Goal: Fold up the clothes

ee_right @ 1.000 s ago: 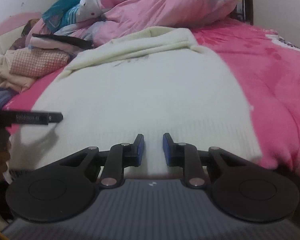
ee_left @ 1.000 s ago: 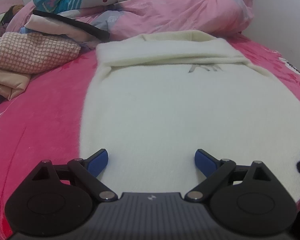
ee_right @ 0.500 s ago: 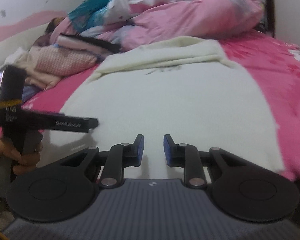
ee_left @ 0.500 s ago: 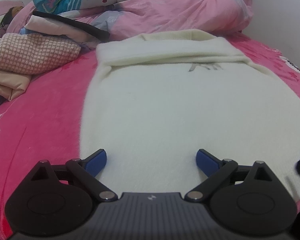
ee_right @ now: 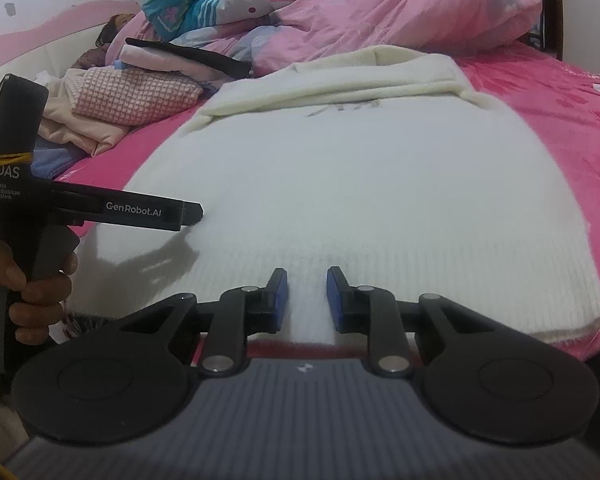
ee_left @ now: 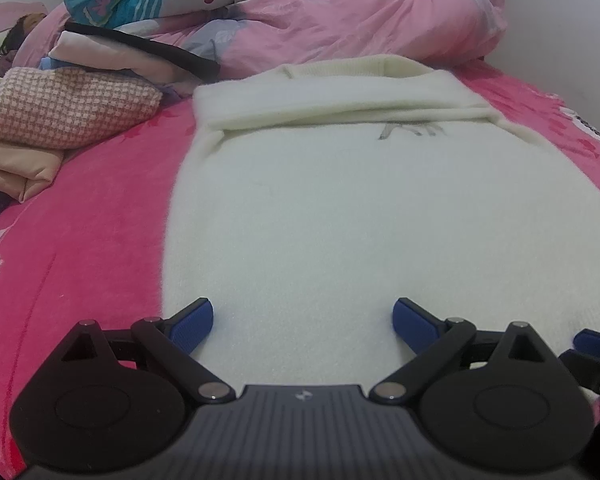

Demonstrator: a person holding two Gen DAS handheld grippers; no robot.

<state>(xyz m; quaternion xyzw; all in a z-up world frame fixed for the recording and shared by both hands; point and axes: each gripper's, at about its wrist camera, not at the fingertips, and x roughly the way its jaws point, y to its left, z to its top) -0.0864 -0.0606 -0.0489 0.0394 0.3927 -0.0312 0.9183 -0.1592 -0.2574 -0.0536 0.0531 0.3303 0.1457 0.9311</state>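
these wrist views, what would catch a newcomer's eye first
The big cream sweater spread flat across the hot pink bedspread dominates both views, its sleeves folded across the chest at the far end. The left gripper sits wide open over its near hem, while the right gripper has its blue fingers narrowly apart over the ribbed hem. A pile of clothes and a rumpled pink duvet lie beyond.

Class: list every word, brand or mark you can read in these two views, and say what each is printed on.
"GenRobot.AI": side of the black left gripper.
"DAS": its black body, above small blurred lines, unreadable.
Grey mark on the cream knitted sweater: not legible.
Dark print on the pink bedspread edge: blurred.
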